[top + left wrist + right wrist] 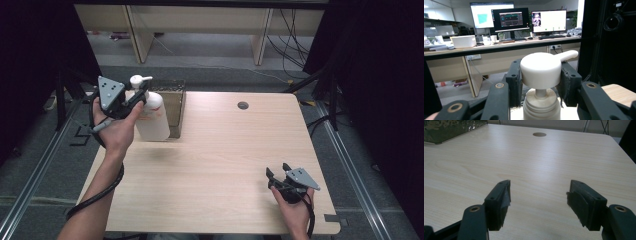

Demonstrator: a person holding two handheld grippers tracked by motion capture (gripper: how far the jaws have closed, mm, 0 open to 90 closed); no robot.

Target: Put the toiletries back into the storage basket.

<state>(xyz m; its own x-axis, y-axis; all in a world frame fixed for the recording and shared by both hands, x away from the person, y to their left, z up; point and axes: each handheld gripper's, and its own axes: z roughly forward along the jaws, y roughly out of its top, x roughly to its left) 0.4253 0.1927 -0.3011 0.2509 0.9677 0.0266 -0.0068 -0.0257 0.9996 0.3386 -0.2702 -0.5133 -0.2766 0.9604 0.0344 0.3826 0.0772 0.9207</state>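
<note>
On the pale wood-grain table (220,165), the right gripper (281,174) rests near the front edge, jaws apart and empty. Farther back, the left gripper (136,98) clasps the white plastic pump bottle (152,117) at its round pump head, just beside a dark open box (172,102).

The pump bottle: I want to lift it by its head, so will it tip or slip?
The pump bottle is tall on a narrow base, so it may tip if nudged. The left gripper clamps its smooth round pump head, which could slip or pull upward. It probably hangs steady once lifted.
</note>
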